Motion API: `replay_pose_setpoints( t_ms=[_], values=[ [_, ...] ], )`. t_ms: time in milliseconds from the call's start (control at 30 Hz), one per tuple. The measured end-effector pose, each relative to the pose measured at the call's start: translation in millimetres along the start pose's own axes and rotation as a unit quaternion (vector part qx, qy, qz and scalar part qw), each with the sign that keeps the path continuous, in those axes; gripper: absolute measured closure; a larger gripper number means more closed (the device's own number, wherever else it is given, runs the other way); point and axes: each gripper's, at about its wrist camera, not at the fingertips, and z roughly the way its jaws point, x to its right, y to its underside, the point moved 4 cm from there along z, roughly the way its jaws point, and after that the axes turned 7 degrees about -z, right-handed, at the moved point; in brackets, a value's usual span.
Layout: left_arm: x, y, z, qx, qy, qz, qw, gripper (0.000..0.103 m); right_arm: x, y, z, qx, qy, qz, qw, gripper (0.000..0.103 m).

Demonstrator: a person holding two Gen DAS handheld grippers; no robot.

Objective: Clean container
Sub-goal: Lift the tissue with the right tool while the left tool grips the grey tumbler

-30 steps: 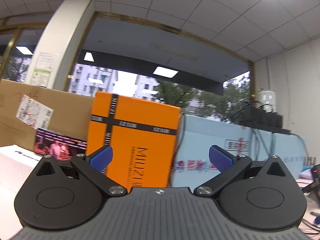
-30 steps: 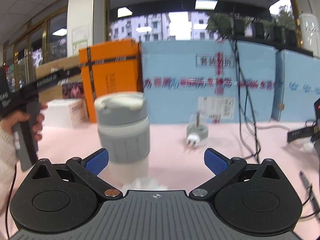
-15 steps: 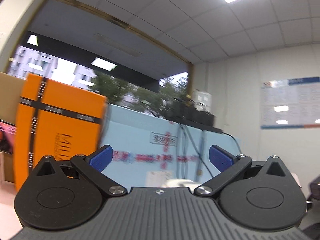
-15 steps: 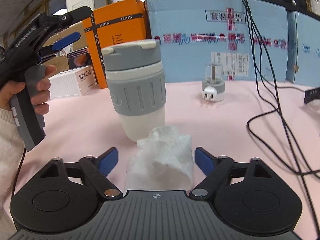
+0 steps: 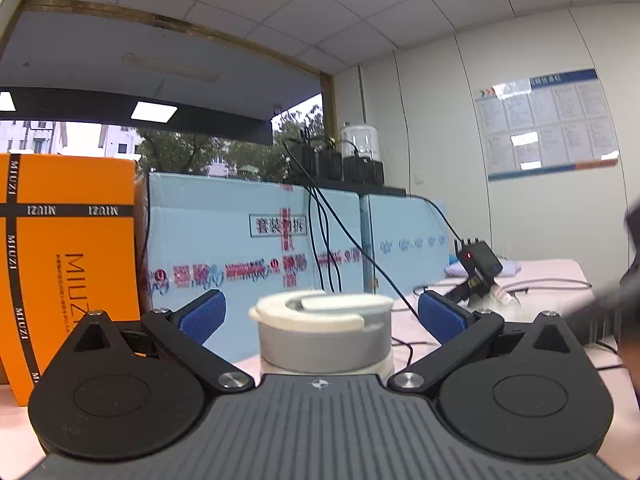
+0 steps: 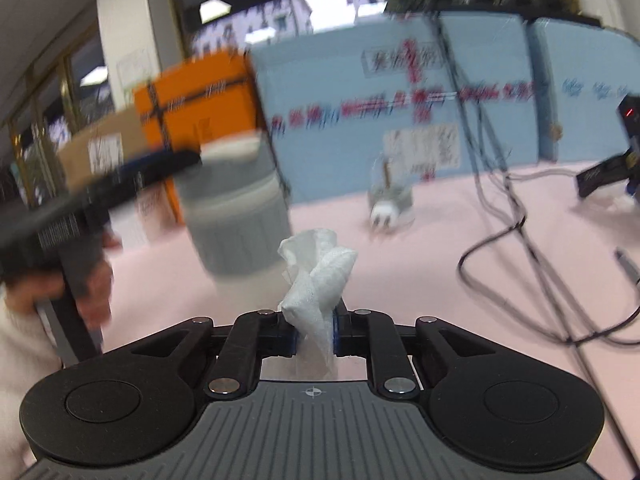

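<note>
The right gripper (image 6: 315,330) has its jaws closed on a crumpled white tissue (image 6: 316,280), which sticks up and forward out of the pinch. The left gripper (image 5: 322,314) has its jaws wide open, 1 blue pad on each side of the cup (image 5: 324,334), which stands upright on the pink table (image 5: 552,276) between the 2 fingers without touching either, as far as the left wrist view shows. The cup has a grey ribbed sleeve and a white lid with a flip cap, and the lid looks closed. In the right wrist view the cup (image 6: 236,216) is blurred, to the left of and beyond the tissue, with the person's hand (image 6: 86,280) on the left gripper's handle at the near left. The likely next step is to close the left jaws on the cup and wipe it with the tissue. Several things could go wrong: the open jaws sit near the lid, not the sleeve, so a high grip could tip the cup or slip on the smooth rim; wiping before the cup is held would push it over; the loose tissue could pull free of the narrow pinch; and the black cables (image 6: 504,216) trailing over the table at the right could snag a sweeping arm.
</note>
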Motion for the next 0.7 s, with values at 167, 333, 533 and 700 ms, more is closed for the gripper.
replay_pose_setpoints(
  t_ms=[167,333,533,700],
  values=[
    [4,9,6,-0.021,0.001,0.015,0.9997,0.0,-1,-42,-26,0.093,0.011,0.003,0.996,0.089],
    [7,18,14,-0.041,-0.005,0.031,0.9987,0.0,-16,-72,-16,0.118,-0.036,0.012,0.992,0.089],
    [4,23,20,-0.045,-0.01,0.029,0.9985,0.0,-34,-84,21,0.095,-0.069,0.012,0.993,0.089],
    [7,20,14,-0.027,-0.016,0.035,0.9989,0.009,-48,-84,38,0.075,-0.079,-0.009,0.994,0.089]
  ],
)
